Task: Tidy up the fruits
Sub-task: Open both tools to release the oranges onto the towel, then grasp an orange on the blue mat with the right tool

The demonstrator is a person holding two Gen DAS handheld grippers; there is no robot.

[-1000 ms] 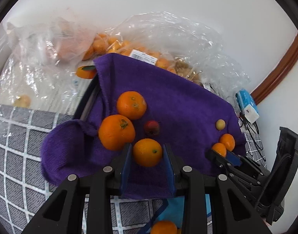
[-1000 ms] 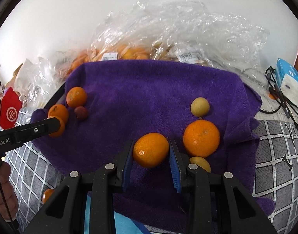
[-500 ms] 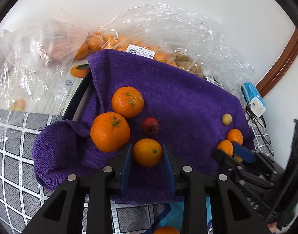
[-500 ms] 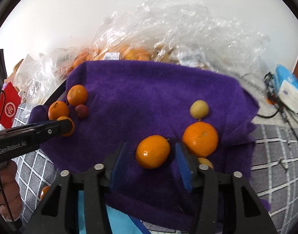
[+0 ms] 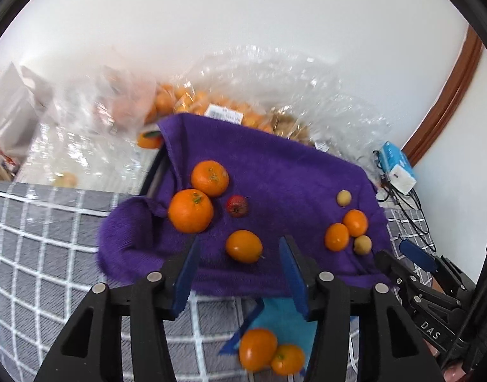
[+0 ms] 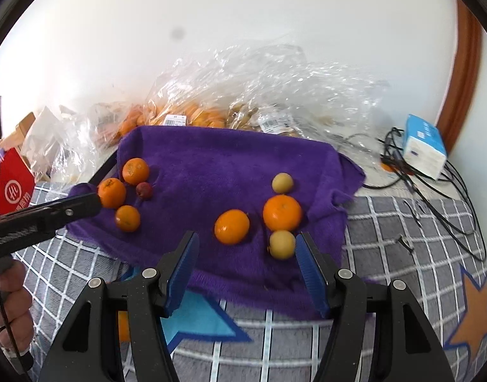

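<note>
Nearest, the left gripper [image 5: 238,273] has its blue-padded jaws opening, nothing pinched; a small orange mandarin [image 5: 244,245] lies loose on the purple fleece towel [image 5: 284,172] just beyond them, near its front edge. The right gripper [image 6: 246,265] is likewise opening, empty, with a round orange mandarin [image 6: 232,226] free ahead. Farther back, two larger oranges [image 5: 190,210] and a small red fruit [image 5: 237,205] sit toward the towel's left edge, and crumpled clear plastic bags of fruit [image 6: 243,95] lie behind its far edge.

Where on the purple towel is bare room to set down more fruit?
The towel is bare in the middle and along the back edge by the plastic bags. It is crowded left, around the red fruit, and right, around the big orange.
</note>
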